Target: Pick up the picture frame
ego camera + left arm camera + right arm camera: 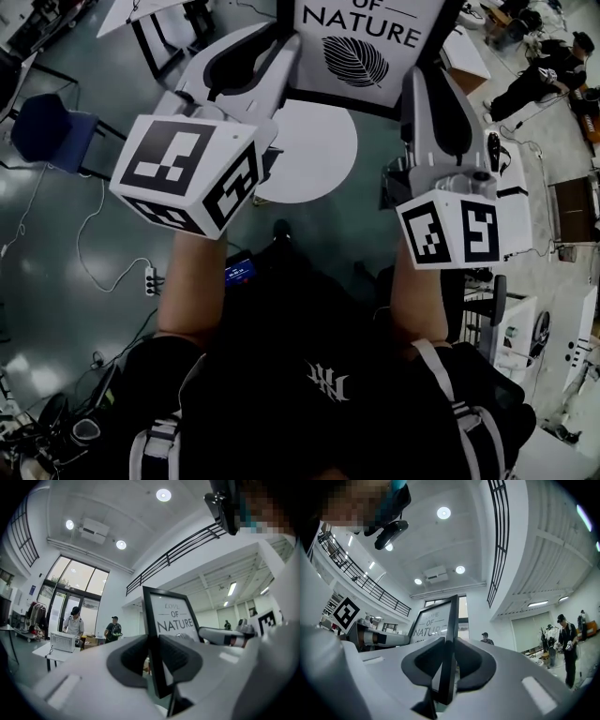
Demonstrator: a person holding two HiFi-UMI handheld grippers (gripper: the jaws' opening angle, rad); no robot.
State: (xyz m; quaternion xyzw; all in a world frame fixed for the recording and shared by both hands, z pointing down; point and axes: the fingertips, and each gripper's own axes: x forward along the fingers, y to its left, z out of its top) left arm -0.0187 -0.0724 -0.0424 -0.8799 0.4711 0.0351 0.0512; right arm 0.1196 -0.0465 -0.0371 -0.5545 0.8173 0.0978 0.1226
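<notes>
The picture frame hangs between the two grippers. The left gripper has its jaws pressed on the frame's left edge, and the right gripper has its jaws pressed on the right edge. The frame's face spreads rightward from the left jaws and leftward from the right jaws. Below the frame, between both pairs of jaws, lies a table. A chair stands well left of the left jaws.

Glossy dark floor, viewed from above. Standing on it: a round white table, a blue chair and a white power strip.
</notes>
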